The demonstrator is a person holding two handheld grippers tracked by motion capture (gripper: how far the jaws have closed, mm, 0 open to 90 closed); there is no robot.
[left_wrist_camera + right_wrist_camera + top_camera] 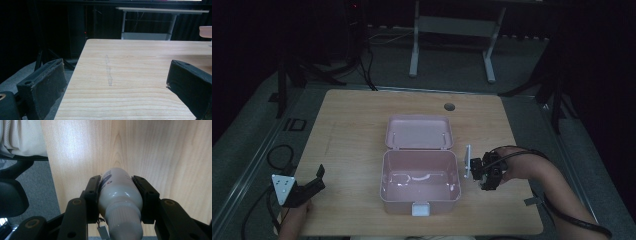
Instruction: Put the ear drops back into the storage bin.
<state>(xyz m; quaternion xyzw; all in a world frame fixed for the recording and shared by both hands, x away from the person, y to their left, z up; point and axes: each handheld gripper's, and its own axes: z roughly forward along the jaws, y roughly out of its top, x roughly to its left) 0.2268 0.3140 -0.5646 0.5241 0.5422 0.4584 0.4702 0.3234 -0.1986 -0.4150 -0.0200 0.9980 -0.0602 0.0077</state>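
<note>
Dark room, wood counter (352, 130) with an open pink box (420, 182) at centre, lid laid back. High view: right gripper (486, 172) sits just right of the box, holding something pale upright; can't make out what from there. Right gripper view resolves it: jaws clamped on both sides of a grey-white bottle (120, 195), label partly visible, counter beyond. Left gripper (304, 190) is at the near-left corner; its own view shows jaws wide apart, nothing between them, bare wood ahead.

Open pink box (420, 170) mid-table (352, 130), right gripper (479, 172) with white bottle (467, 161) just beside it, left gripper (309, 187) well apart.
</note>
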